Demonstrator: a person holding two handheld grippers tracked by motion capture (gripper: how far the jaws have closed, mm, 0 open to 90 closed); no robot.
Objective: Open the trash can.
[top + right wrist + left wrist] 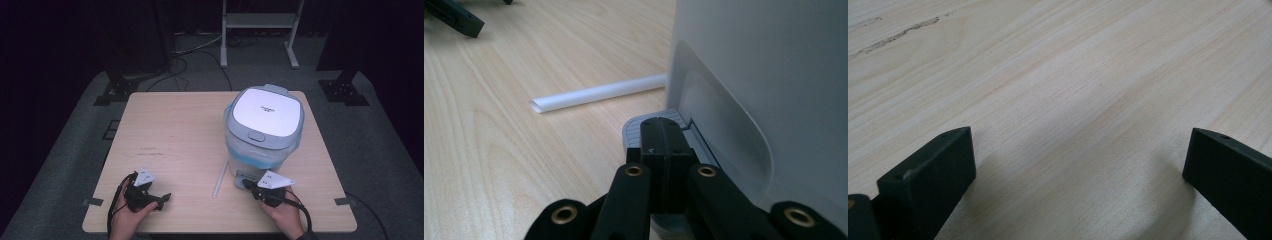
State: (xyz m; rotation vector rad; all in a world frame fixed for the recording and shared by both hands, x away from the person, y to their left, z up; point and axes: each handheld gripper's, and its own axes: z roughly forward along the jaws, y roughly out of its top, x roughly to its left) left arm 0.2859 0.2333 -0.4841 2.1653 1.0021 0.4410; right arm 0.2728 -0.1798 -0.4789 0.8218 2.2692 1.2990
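- The right gripper, held in the person's right hand at the near edge of the table, has its jaws pressed together, nothing visibly caught between the pads; in the right gripper view its tips rest over the grey pedal at the foot of the bin.
- The left gripper sits near the left front corner in the left hand, lying low and pointing right — its jaws stand spread, with bare wood between them in the left gripper view.
- A white tube lies flat on the table just left of the pedal, its far end reaching the bin's base.
- The white-and-blue bin stands upright beyond the right gripper, right of centre, lid down — touching the gripper only at the pedal.
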